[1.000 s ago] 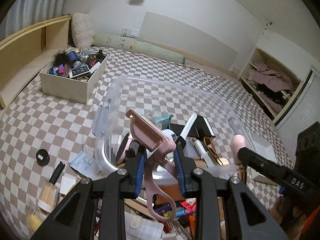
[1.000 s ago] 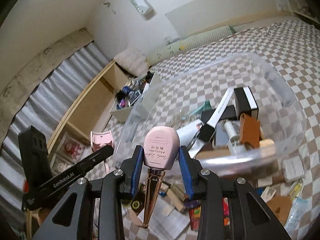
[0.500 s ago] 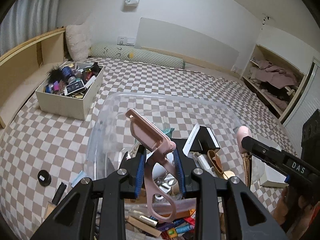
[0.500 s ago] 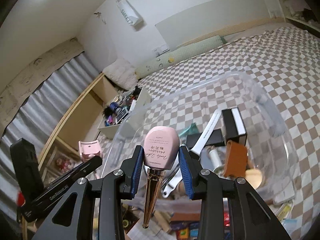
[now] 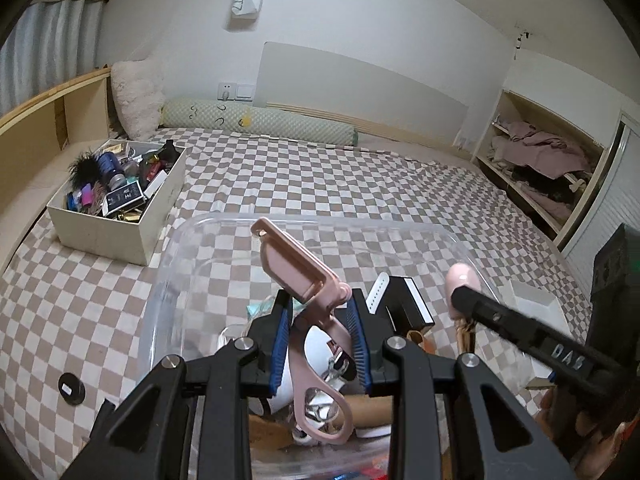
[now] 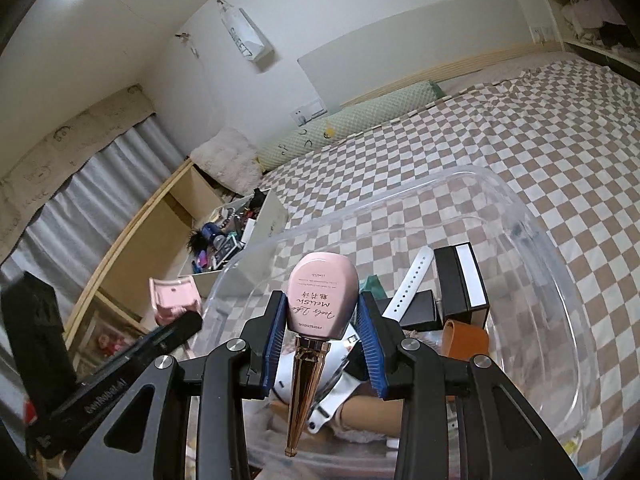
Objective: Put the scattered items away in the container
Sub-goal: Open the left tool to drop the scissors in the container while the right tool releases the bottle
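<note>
My left gripper is shut on a pink eyelash curler, held over the near part of a clear plastic container on the checkered bed. My right gripper is shut on a pink cosmetic bottle with a gold pointed cap, also over the container. Inside lie a black-and-white box, a white strap, a brown leather piece and other small items. In the left wrist view the right gripper's arm and the bottle show at the right. The curler appears at the left of the right wrist view.
A white cardboard box full of small items stands at the back left, near a wooden shelf. A black round cap lies on the bedcover at the left. A green bolster lines the wall. White boxes lie right of the container.
Both grippers have moved forward over the container with their items still held. The scattered things on the bedcover in front have slipped out of view below.
</note>
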Demonstrator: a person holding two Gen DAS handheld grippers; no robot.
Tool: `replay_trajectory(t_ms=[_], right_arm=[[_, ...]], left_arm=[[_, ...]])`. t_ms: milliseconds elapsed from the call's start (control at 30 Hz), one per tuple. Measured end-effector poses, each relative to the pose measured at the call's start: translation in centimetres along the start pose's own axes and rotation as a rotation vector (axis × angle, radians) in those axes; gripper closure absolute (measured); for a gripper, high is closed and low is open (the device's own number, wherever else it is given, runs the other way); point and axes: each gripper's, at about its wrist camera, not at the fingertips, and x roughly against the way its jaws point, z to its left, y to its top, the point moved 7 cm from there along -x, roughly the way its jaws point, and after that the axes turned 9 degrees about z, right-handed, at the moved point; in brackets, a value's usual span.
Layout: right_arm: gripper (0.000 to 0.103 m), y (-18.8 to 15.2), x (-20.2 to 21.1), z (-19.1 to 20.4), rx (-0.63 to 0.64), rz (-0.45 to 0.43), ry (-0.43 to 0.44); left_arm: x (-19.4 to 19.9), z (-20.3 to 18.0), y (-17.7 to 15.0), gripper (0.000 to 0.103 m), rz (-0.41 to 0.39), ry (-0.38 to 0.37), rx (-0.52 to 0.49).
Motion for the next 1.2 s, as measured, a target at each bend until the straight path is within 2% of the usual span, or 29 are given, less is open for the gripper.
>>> replay_trajectory(t_ms=[233, 533, 833, 1200], right_arm=[[0.066, -0.4, -2.5, -0.2, 0.007, 0.060, -0.042], [0.066, -1.5, -4.1, 1.0, 0.110, 0.091, -0.135], [0.066, -1.7, -4.8, 1.0, 0.151, 0.125, -0.153], [0.066, -1.9, -5.3, 1.2, 0.193, 0.152, -0.192]], left_arm=[[-2.6, 0.9, -0.5, 0.075, 0.061, 0.041, -0.005], [-6.1, 3.0, -2.4, 0.075, 0.172, 0.072, 0.015], [-6.8, 1.7, -3.4, 0.075, 0.225, 0.072, -0.034], [-8.4, 1.5, -4.3, 0.075, 0.268, 0.120, -0.090]])
